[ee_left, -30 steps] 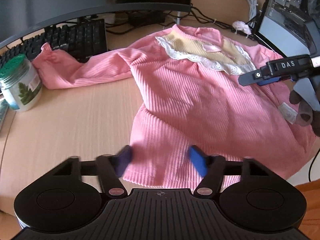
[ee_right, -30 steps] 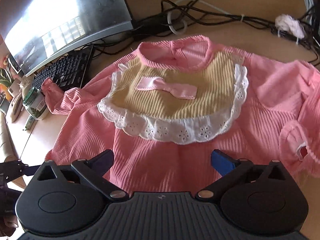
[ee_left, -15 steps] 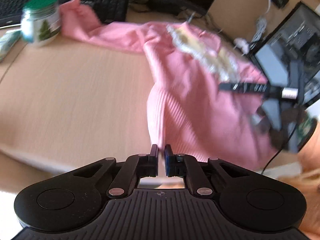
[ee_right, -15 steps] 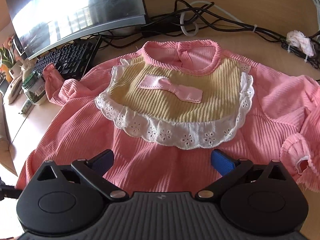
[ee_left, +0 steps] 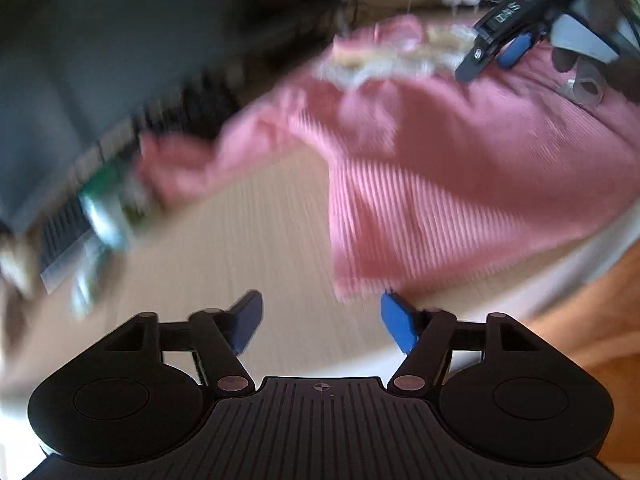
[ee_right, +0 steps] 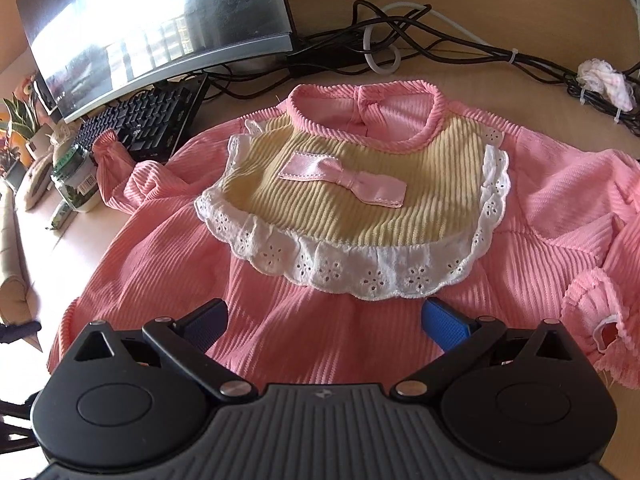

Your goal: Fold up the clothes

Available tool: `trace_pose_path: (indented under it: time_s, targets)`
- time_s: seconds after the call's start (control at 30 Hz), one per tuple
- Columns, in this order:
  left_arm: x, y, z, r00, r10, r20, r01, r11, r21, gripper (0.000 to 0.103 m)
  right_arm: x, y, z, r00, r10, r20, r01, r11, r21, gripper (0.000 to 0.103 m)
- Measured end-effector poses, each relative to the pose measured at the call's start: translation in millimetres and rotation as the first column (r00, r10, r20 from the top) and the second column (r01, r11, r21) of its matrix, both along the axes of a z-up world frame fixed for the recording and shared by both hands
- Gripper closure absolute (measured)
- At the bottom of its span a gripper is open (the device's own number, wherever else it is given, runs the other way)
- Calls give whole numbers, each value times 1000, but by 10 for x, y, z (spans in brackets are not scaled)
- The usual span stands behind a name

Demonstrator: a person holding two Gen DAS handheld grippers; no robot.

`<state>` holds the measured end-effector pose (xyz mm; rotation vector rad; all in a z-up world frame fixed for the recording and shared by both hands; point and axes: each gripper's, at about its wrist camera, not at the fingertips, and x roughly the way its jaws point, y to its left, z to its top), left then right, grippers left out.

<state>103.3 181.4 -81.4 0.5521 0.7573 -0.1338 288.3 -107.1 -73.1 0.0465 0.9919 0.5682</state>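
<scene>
A pink ribbed child's top (ee_right: pixel 168 248) lies spread face up on the wooden desk (ee_left: pixel 240 224), with a yellow bib panel (ee_right: pixel 344 184), white lace trim and a pink bow. In the blurred left wrist view the top (ee_left: pixel 460 160) lies ahead to the right. My left gripper (ee_left: pixel 320 322) is open and empty, just short of the hem's lower left corner. My right gripper (ee_right: pixel 324 322) is open and empty over the top's middle, below the lace. It also shows in the left wrist view (ee_left: pixel 500 52), above the bib.
A curved monitor (ee_right: pixel 160 28) and black keyboard (ee_right: pixel 148 124) stand behind the top's left sleeve. A green-lidded jar (ee_right: pixel 76 180) sits left of the sleeve. Cables (ee_right: pixel 440 48) run along the back. The desk's front edge (ee_left: pixel 520 280) is close to the hem.
My left gripper was open, shut half a second ago, and is open again now; its view swung quickly. My right gripper stayed open and came slightly closer to the bib.
</scene>
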Motion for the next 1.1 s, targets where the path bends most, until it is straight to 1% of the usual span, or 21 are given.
trace_pose_path:
  time_s: [0.07, 0.1, 0.13, 0.17, 0.2, 0.23, 0.3, 0.4, 0.47, 0.53, 0.6, 0.7, 0.77, 0.83, 0.9, 0.93, 0.97, 1.0, 1.03, 1.07, 1.1]
  targets:
    - [49, -40, 41, 998, -1, 65, 1, 1000, -1, 29, 11, -20, 2, 1000, -2, -8, 2, 1000, 13, 0]
    - [73, -47, 81, 996, 0, 92, 2, 1000, -26, 31, 12, -30, 3, 1000, -4, -12, 5, 1000, 20, 0]
    - [95, -57, 111, 994, -6, 106, 11, 999, -47, 36, 15, -42, 4, 1000, -9, -15, 9, 1000, 29, 0]
    - [117, -68, 140, 993, -14, 118, 22, 998, -65, 57, 13, -50, 6, 1000, -13, -17, 13, 999, 35, 0]
    - [148, -99, 138, 993, -27, 111, 35, 997, -72, 71, 12, -51, 7, 1000, -14, -19, 15, 999, 38, 0]
    - [172, -118, 132, 995, -36, 95, 43, 996, -78, 96, 11, -52, 7, 1000, -15, -21, 16, 999, 39, 0]
    - [165, -131, 150, 995, -26, 92, 36, 993, -114, 97, 10, -50, 11, 1000, -10, -23, 11, 999, 38, 0]
    - [25, -121, 270, 993, 25, 114, -5, 984, -177, 98, 10, -54, 15, 1000, 0, -27, 2, 999, 39, 0]
    - [-87, -71, 402, 990, 78, 119, -48, 970, -239, 99, 26, -63, 16, 999, 8, -31, -6, 999, 40, 0]
    - [-229, -14, 521, 985, 133, 111, -94, 950, -299, 99, 35, -70, 16, 999, 14, -33, -13, 999, 41, 0]
    - [-339, 29, 574, 981, 173, 83, -136, 932, -336, 99, 44, -71, 16, 999, 19, -32, -18, 999, 38, 0]
    - [-471, 40, 496, 980, 196, 28, -176, 927, -330, 99, 46, -58, 17, 999, 22, -26, -21, 999, 30, 0]
    - [-548, 53, 397, 980, 197, -27, -195, 924, -328, 99, 49, -45, 19, 1000, 23, -22, -22, 999, 23, 0]
    - [-637, 47, 308, 980, 183, -76, -198, 931, -306, 99, 49, -32, 18, 1000, 23, -19, -23, 1000, 16, 0]
    - [-727, 98, 231, 972, 197, -125, -226, 931, -287, 99, 44, -32, 17, 1000, 21, -16, -21, 1000, 18, 0]
    - [-758, 149, 211, 966, 216, -143, -250, 924, -289, 99, 44, -28, 18, 1000, 26, -16, -26, 1000, 13, 0]
    - [-779, 214, 212, 959, 238, -153, -275, 912, -305, 99, 44, -25, 18, 999, 32, -17, -32, 999, 8, 0]
    - [-794, 281, 236, 955, 253, -156, -292, 895, -338, 98, 52, -2, 25, 998, 54, -21, -54, 998, -10, 0]
    - [-800, 310, 268, 955, 258, -149, -295, 883, -364, 98, 61, 24, 33, 997, 78, -27, -79, 996, -30, 0]
    - [-804, 331, 300, 955, 261, -141, -296, 873, -388, 96, 55, 52, 80, 996, 91, -22, -92, 995, -40, 0]
    - [-785, 321, 329, 959, 248, -137, -282, 870, -404, 90, 45, 80, 134, 995, 103, -14, -104, 993, -48, 0]
